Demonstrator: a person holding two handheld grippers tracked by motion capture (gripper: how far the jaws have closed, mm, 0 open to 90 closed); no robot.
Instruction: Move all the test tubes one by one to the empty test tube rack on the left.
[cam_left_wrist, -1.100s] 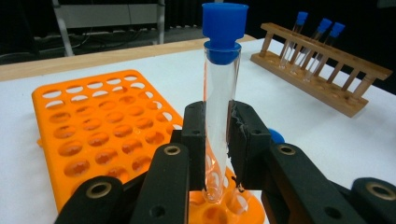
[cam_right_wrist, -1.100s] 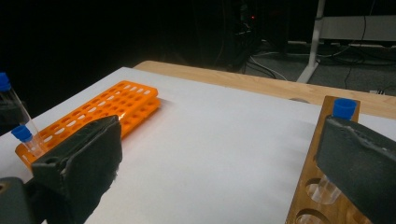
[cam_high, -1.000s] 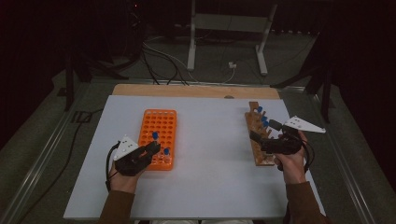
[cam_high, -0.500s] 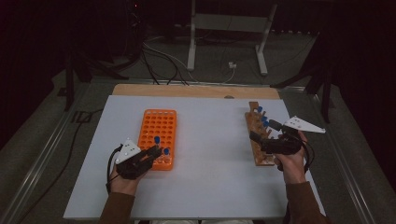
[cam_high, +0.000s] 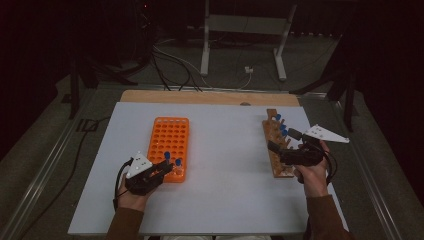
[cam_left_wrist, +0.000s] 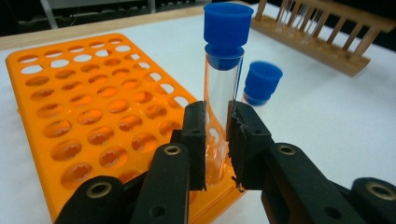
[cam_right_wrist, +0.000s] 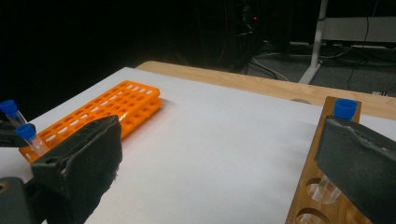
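Note:
My left gripper (cam_left_wrist: 217, 140) is shut on a clear tube with a blue cap (cam_left_wrist: 223, 79). The tube stands upright, its lower end in a hole at the near right corner of the orange rack (cam_left_wrist: 84, 102). A second blue-capped tube (cam_left_wrist: 262, 83) stands just behind it. From above, the left gripper (cam_high: 165, 167) sits at the near end of the orange rack (cam_high: 170, 135). My right gripper (cam_high: 282, 141) hangs open over the wooden rack (cam_high: 274, 150), which holds several blue-capped tubes (cam_high: 283, 128). Nothing lies between the right gripper's (cam_right_wrist: 223, 135) jaws.
The white tabletop (cam_high: 225, 165) lies bare between the two racks. A wooden strip (cam_high: 210, 96) runs along its far edge. Beyond it are cables and a metal stand (cam_high: 245, 45) on the dark floor.
The left gripper and its tube have shifted slightly down and toward the near end of the orange rack. The right gripper has kept still.

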